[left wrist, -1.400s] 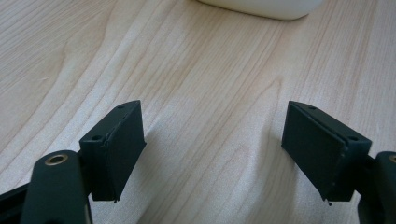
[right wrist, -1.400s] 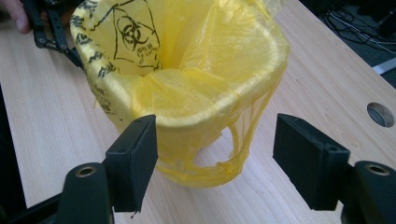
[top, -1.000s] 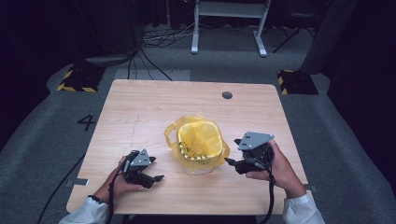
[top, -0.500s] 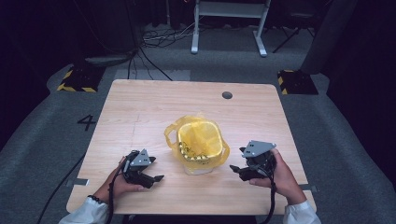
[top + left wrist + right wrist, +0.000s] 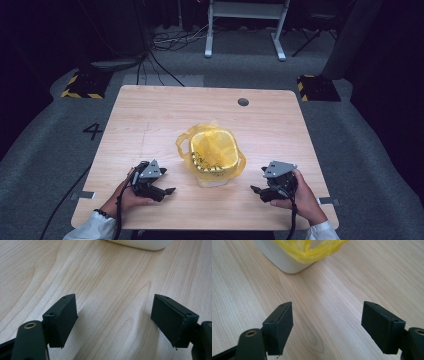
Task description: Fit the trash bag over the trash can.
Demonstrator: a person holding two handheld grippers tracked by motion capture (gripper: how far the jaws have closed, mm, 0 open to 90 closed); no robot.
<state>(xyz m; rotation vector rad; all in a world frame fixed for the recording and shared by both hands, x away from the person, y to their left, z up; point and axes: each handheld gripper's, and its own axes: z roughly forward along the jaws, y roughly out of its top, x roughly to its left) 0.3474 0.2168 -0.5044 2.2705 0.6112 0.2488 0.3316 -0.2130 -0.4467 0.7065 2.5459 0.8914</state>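
Beside the lined bin (image 5: 214, 157) (both apart from it), left hand-held gripper (image 5: 167, 190) and right hand-held gripper (image 5: 255, 190) gape empty

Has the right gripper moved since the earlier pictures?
Yes. In the high view the right gripper has come down and toward the table's near edge, away from the bin. Its jaws have been opening, with nothing between them.
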